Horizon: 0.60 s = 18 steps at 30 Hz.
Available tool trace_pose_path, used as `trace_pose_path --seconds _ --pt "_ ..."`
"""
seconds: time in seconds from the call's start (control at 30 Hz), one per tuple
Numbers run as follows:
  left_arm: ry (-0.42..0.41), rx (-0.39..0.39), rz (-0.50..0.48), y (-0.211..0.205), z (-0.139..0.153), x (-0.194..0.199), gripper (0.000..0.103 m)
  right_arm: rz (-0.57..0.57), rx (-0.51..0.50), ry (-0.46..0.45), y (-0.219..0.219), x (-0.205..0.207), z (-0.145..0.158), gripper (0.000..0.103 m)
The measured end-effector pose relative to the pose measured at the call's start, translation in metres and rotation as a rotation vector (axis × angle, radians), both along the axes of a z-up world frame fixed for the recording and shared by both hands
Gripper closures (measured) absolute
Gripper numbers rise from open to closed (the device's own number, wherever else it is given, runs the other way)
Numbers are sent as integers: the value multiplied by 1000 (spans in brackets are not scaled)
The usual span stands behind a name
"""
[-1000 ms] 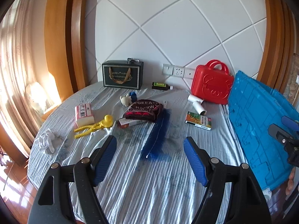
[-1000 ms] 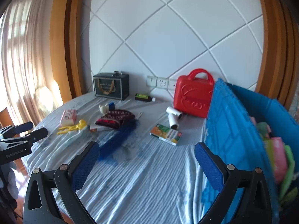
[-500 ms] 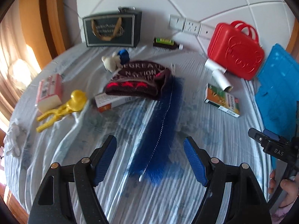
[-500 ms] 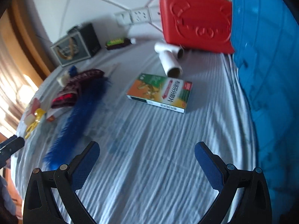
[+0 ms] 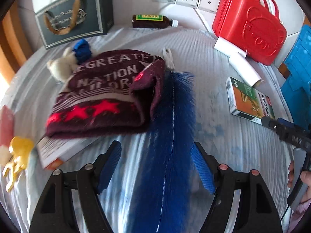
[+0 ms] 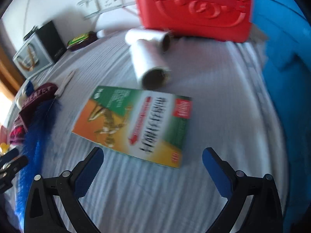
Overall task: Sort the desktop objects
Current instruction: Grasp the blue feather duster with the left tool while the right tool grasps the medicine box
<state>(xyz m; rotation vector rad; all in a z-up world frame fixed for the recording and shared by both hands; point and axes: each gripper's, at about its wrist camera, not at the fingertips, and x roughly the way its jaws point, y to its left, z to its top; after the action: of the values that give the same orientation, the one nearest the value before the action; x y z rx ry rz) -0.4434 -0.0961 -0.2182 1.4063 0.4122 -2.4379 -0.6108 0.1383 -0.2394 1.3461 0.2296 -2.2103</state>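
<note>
Blue bottle brush (image 5: 171, 128) under my left gripper (image 5: 155, 161) | both grippers agape, empty | right gripper (image 6: 152, 165) over carton (image 6: 136, 124) | risk: bristles squash, brush slips

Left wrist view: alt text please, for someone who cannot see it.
The open left gripper hangs over a long blue feather duster on a striped cloth. A maroon knit hat lies left of it, a red case far right.

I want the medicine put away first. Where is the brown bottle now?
In the left wrist view the brown bottle lies on its side against the wall, between the dark gift box and the red case.
</note>
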Motion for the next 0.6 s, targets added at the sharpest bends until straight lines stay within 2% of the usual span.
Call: trace_pose_path --seconds 0.03,0.07,0.1,0.13,0.2,0.23,0.27,0.3,0.37,0.47,0.53,0.57,0.6 --pt "-4 2 -5 -2 -3 -4 29 76 -16 -58 -12 8 -4 0" --pt "-3 3 -12 -3 -5 -9 29 76 -16 -58 -12 8 -4 0" --pt "-5 5 -17 -4 -7 -13 29 164 -74 -137 -20 23 -2 0" --pt "-9 9 -24 -5 -8 -16 29 164 -74 -137 -20 23 -2 0" --pt "-16 12 -43 -6 -10 -20 29 251 -130 -193 -25 39 6 0" --pt "-20 11 -51 -6 -11 -22 29 292 -127 -171 -28 47 15 0" --pt "-21 12 -60 -6 -12 -24 29 319 -89 -96 -31 53 26 0" --pt "-22 14 -64 -6 -12 -26 29 318 -63 -50 -33 53 31 0" --pt "-25 21 -64 -6 -14 -31 29 255 69 67 -46 28 35 0" --pt "-39 32 -59 -7 -18 -41 29 238 99 70 -53 7 29 0" --pt "-46 12 -59 -5 -19 -47 29 252 129 77 -59 -5 23 0" --pt "-52 5 -61 -4 -19 -50 26 267 147 75 -64 -10 17 0" --pt "-58 9 -65 -4 -21 -55 18 273 161 69 -67 -13 11 0"
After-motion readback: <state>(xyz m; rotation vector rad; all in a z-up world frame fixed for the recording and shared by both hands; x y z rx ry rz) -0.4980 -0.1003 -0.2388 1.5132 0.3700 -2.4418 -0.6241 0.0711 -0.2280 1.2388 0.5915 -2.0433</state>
